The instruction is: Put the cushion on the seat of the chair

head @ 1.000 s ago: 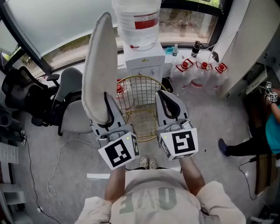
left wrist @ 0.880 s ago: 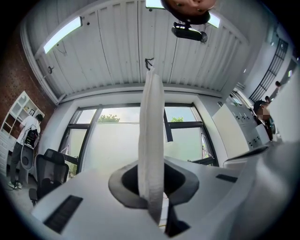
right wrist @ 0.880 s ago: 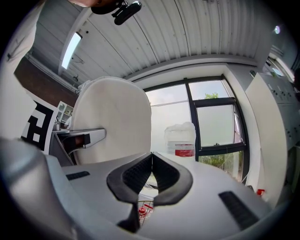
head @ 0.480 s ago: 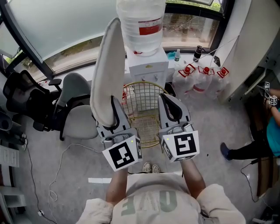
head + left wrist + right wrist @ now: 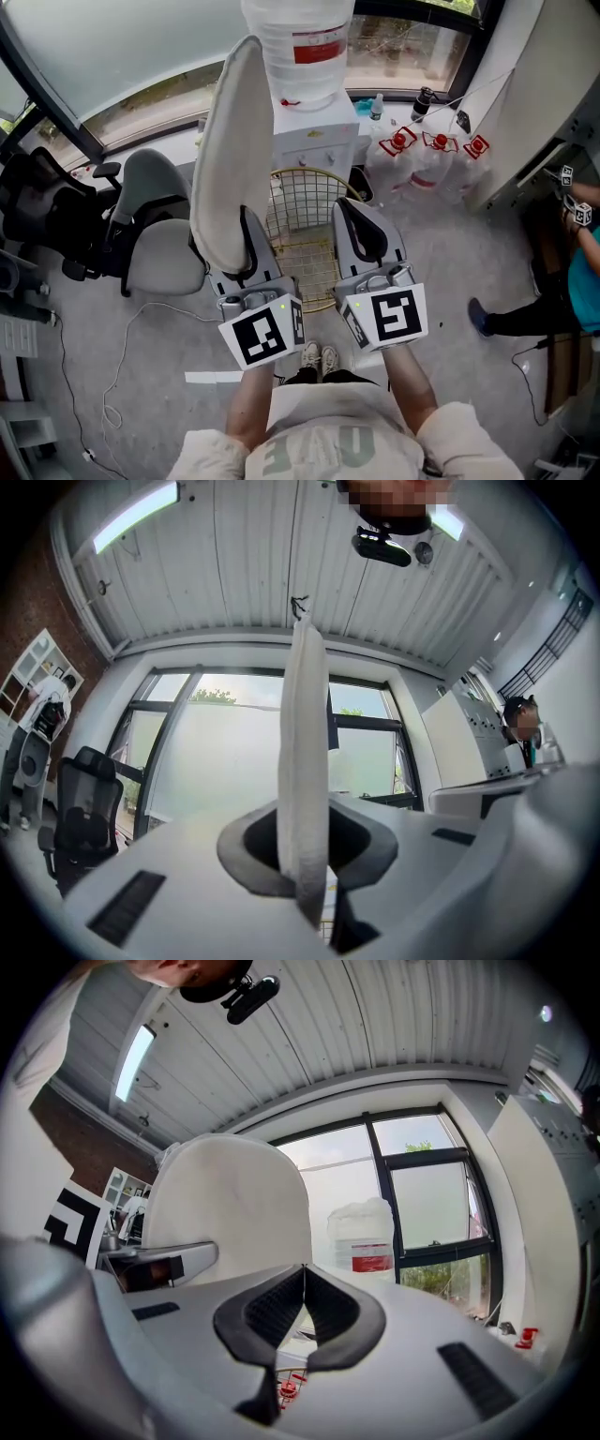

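A round white cushion (image 5: 230,159) stands upright on its edge, pinched at its lower rim by my left gripper (image 5: 247,225), which is shut on it. In the left gripper view the cushion (image 5: 305,761) rises edge-on from between the jaws of the left gripper (image 5: 306,844). Beside it, my right gripper (image 5: 356,217) is shut and holds nothing; its pads meet in the right gripper view (image 5: 304,1277), where the cushion (image 5: 234,1208) shows to the left. The gold wire chair (image 5: 302,202) stands on the floor below, between the two grippers, with its seat partly hidden by them.
A white water dispenser (image 5: 314,141) with a large bottle (image 5: 300,47) stands right behind the wire chair. Water jugs with red caps (image 5: 427,155) sit at the right. A grey office chair (image 5: 164,253) and a black one (image 5: 42,202) stand at the left. A person (image 5: 581,272) is at the right edge.
The left gripper and the cushion have shifted a little to the right and lower, over the wire chair. The right gripper has moved slightly with it and stays shut.
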### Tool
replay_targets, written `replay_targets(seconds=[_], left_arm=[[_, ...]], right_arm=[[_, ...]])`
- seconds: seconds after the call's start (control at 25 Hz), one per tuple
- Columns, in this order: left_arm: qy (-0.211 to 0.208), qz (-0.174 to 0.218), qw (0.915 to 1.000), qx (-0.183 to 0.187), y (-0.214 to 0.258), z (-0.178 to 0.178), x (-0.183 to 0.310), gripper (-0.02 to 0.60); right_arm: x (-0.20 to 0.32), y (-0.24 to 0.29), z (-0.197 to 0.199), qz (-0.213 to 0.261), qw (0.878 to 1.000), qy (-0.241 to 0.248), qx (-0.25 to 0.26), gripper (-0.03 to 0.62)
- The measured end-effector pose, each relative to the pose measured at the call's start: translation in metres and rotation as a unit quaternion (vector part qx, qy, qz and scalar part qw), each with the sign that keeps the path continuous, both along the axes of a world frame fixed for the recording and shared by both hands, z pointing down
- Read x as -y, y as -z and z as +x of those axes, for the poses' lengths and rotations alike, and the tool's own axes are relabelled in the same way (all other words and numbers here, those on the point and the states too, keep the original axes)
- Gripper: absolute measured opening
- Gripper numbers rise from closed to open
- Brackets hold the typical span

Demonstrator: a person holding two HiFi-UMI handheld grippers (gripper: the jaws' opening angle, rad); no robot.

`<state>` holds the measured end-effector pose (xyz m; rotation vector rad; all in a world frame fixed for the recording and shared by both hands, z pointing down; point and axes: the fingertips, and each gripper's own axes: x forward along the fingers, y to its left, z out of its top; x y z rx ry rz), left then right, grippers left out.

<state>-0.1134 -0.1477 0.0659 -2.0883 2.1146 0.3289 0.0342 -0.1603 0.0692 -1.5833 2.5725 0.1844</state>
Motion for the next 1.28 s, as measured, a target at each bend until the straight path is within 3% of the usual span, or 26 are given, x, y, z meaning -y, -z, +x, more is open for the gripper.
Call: replay_targets(seconds=[0.24, 0.56, 0.72, 0.84, 0.96, 1.12, 1.28], left_arm=[[-0.014, -0.022, 0.9989, -0.04, -0.04, 0.002, 0.022, 0.043], [-0.013, -0.07, 0.9929, -0.095, -0.143, 0.0, 0.038, 0.043], [-0.021, -0.077, 0.9842, -0.158, -0.192, -0.006, 0.043, 0.043], [-0.038, -0.069, 0.9704, -0.228, -0.225, -0.01, 0.041, 0.043], [-0.049, -0.074, 0.9509, -0.296, -0.257, -0.014, 0.031, 0.043], [-0.062, -0.066, 0.9237, -0.372, -0.291, -0.016, 0.026, 0.043], [-0.068, -0.063, 0.8902, -0.446, -0.33, -0.017, 0.021, 0.043]], right_arm=[[0.015, -0.02, -0.004, -0.015, 0.999, 0.022, 0.047, 0.015], [0.033, -0.107, 0.009, -0.056, 0.997, 0.011, 0.06, 0.015], [0.034, -0.153, 0.018, -0.083, 0.995, 0.002, 0.064, 0.015], [0.028, -0.192, 0.024, -0.112, 0.992, -0.007, 0.065, 0.015], [0.016, -0.223, 0.027, -0.15, 0.986, -0.008, 0.072, 0.015], [0.015, -0.24, 0.02, -0.135, 0.989, -0.003, 0.054, 0.015], [0.015, -0.261, 0.014, -0.129, 0.991, -0.007, 0.042, 0.015]])
